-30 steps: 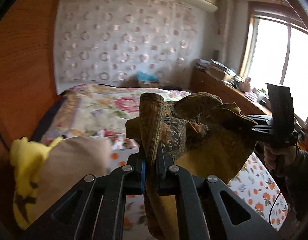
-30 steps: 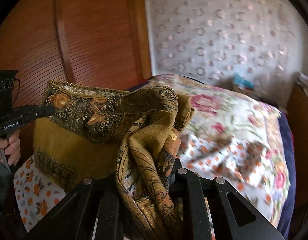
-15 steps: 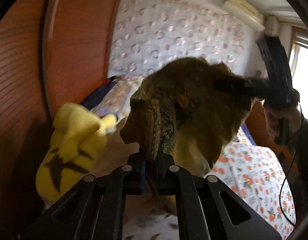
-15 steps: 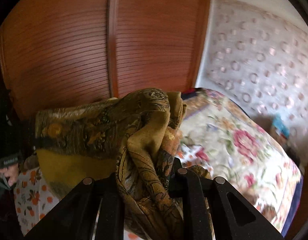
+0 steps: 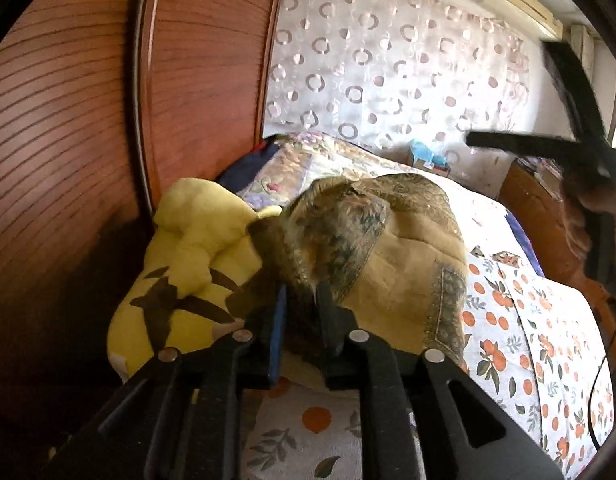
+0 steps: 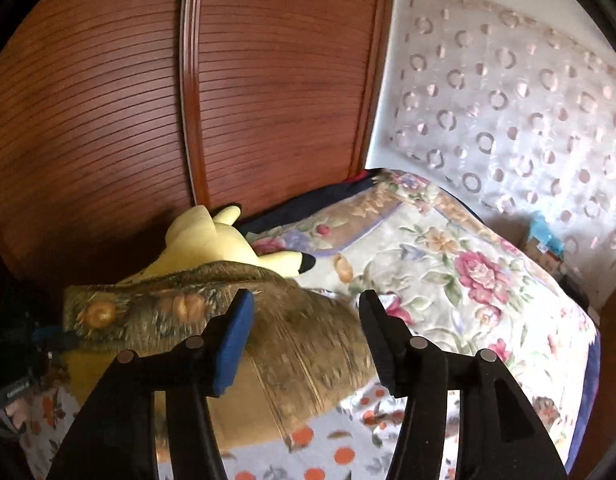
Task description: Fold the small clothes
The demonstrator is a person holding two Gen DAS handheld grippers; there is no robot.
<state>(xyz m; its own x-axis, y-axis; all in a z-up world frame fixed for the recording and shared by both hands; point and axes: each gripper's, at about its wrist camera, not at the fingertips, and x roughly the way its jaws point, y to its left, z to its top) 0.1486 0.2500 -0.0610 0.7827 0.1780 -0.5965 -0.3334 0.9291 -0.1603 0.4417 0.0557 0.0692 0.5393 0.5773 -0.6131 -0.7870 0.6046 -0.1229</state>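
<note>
Left gripper (image 5: 300,300): jaws slightly parted, having just been opening; a bunched fold of the scarf (image 5: 388,248) sits between them, and whether the pads press on it I cannot tell.
Right gripper (image 6: 306,320): jaws wide apart, having just been opening; the scarf (image 6: 292,352) lies below and beyond them, free of the pads (blurred there).
Scarf: mustard cloth with a dark paisley border, heaped on the bed's orange-print sheet (image 5: 520,320) and lapping against the yellow plush toy (image 5: 192,248).
Plush toy: lies at the bed's edge beside the wooden slatted wardrobe door (image 6: 188,112); its black-tipped ear (image 6: 304,260) shows only from the right wrist.
Bed further off: a floral quilt (image 6: 448,264) covers the far half, a dark blue edge under it.
Back wall: sheer curtain with ring pattern (image 5: 388,72).
Left wrist only: the right gripper held in a hand (image 5: 584,216) at the right edge, an air conditioner (image 5: 520,0) high up.
Right wrist only: the left gripper's black body (image 6: 16,352), at the scarf's left end.
</note>
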